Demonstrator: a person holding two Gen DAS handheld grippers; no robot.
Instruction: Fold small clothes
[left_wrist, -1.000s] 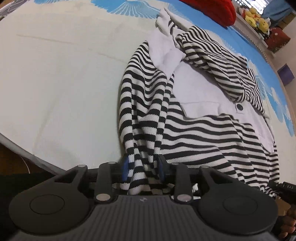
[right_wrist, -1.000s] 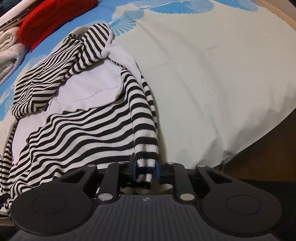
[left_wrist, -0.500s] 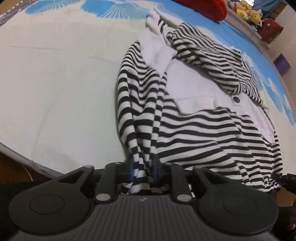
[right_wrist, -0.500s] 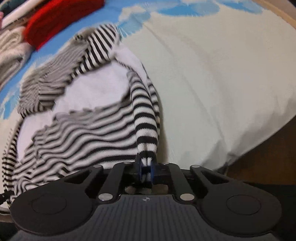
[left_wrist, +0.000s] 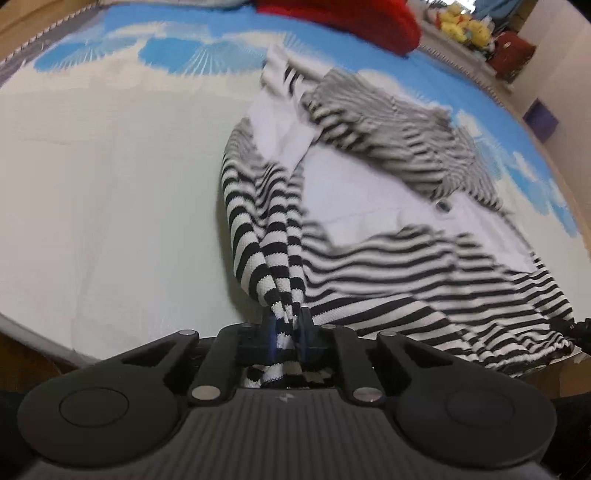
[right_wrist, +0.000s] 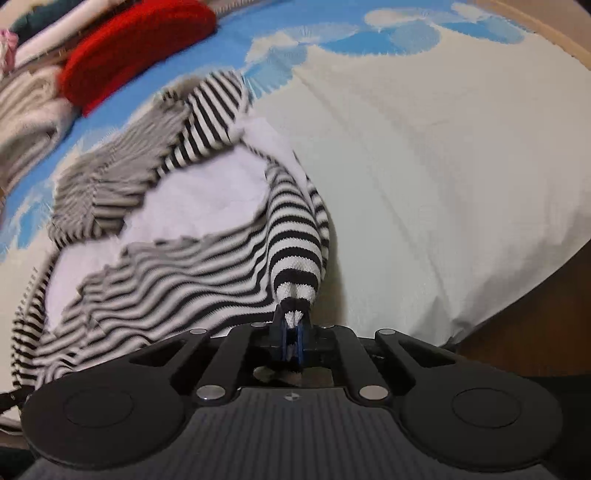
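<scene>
Two tongs grip one garment. Left tongs (left_wrist: 286, 332): fingers closed on a bunched corner of the striped garment (left_wrist: 406, 266), the black-and-white knit gathered into narrow folds that rise out of the jaws. Right tongs (right_wrist: 293, 338): fingers closed on another bunched corner of the same striped garment (right_wrist: 177, 266), the fabric narrowing to a tight point between the blue-edged fingertips (right_wrist: 283, 339).

Position of the garment: spread on the bed (left_wrist: 110, 184), lying on the pale part of the bedspread near its front edge, with both gripped corners pulled toward the cameras. A white panel (left_wrist: 362, 195) occupies the middle of the garment, and a dark button (left_wrist: 443, 206) sits on it in the left wrist view. One striped sleeve (right_wrist: 207, 122) lies folded across the upper part. Much of the cloth away from the tongs is motion-blurred, so finer detail there cannot be read.

Surroundings: a blue fan pattern (left_wrist: 207, 55) crosses the far side of the bedspread. A red knitted item (right_wrist: 136, 48) rests beyond the garment, well apart from it. Yellow plush toys (left_wrist: 461, 26) stand at the far right in the left wrist view.
</scene>
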